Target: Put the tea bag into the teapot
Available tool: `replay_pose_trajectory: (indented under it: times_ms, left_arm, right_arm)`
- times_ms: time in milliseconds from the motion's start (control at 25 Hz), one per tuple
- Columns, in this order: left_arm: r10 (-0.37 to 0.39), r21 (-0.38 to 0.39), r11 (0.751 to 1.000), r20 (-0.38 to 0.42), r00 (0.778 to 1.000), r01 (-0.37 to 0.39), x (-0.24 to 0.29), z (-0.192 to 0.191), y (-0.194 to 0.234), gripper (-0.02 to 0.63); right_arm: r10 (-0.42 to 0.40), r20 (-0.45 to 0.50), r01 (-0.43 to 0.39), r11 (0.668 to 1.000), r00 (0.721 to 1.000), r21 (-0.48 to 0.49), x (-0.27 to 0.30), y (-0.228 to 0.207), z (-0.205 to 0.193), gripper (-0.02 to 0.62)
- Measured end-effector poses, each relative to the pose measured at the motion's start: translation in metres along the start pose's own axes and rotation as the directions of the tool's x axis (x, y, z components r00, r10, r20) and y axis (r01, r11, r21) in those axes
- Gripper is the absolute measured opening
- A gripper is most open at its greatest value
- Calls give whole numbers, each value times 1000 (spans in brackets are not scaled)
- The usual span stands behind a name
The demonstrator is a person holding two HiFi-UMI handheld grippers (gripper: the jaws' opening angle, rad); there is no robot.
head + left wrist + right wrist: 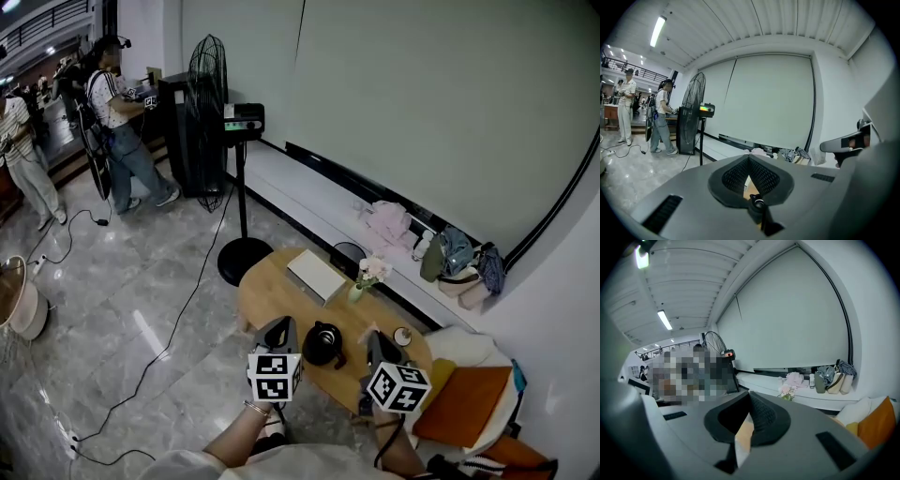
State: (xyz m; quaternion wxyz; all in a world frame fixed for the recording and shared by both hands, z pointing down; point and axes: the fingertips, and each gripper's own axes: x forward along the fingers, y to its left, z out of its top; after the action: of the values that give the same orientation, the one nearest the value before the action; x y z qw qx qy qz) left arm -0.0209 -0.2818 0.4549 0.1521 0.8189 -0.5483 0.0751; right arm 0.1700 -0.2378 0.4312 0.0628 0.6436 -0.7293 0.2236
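A black teapot (323,344) stands near the front edge of the oval wooden table (272,291). My left gripper (278,324) hangs just left of it and my right gripper (375,339) just right of it. In the left gripper view the left gripper (749,157) is shut, tips meeting, and the teapot's lid knob (756,203) shows through the gap below them. In the right gripper view the right gripper (750,394) is also shut, tips together, with nothing seen held. I cannot make out a tea bag in any view.
On the table lie a flat white box (316,275), a small flower vase (367,277) and a small round dish (402,336). A standing fan (234,150) is beyond the table, an orange cushion (463,403) at right. People stand far left.
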Motion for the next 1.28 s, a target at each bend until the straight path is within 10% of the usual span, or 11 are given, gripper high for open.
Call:
replay_pose_trajectory:
  times_ms: [640, 1280]
  left_arm:
    - [24, 18, 1000, -94, 995, -23, 34, -27, 7, 5]
    - [25, -14, 999, -279, 960, -30, 38, -138, 26, 5]
  right_arm:
    - [39, -101, -37, 999, 994, 26, 52, -15, -19, 34]
    - [76, -296, -58, 996, 952, 70, 84, -13, -131, 34]
